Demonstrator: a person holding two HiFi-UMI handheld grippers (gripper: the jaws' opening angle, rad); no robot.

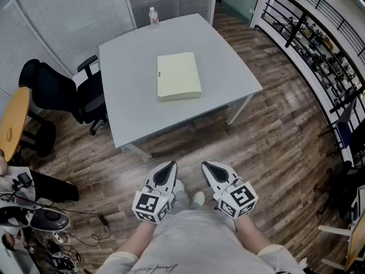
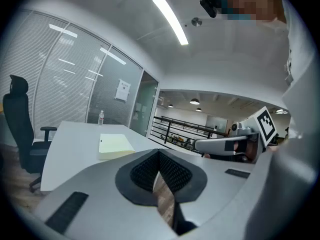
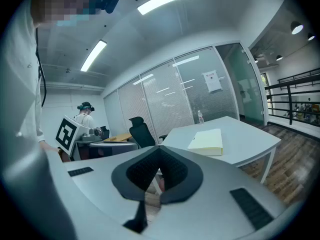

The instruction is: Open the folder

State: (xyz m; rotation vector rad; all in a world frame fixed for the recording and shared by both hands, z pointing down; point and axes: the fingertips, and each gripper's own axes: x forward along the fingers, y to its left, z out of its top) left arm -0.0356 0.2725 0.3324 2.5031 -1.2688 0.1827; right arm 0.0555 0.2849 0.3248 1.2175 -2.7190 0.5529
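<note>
A pale yellow folder [image 1: 178, 76] lies closed and flat near the middle of the grey table [image 1: 131, 107]. Both grippers hang well short of the table's near edge, over the wooden floor in front of the person's body. My left gripper [image 1: 169, 166] is shut with nothing in it, and my right gripper [image 1: 206, 165] is shut and empty too. In the left gripper view the folder [image 2: 115, 146] lies far beyond the shut left gripper [image 2: 159, 152]. In the right gripper view the folder [image 3: 207, 142] lies ahead and to the right of the shut right gripper [image 3: 159, 149].
A water bottle [image 1: 153, 17] stands at the table's far edge. A black office chair [image 1: 63, 93] stands left of the table, beside a round wooden table [image 1: 12, 121]. Black railings [image 1: 319, 44] run along the right. Cables and gear [image 1: 34, 218] lie on the floor at the lower left.
</note>
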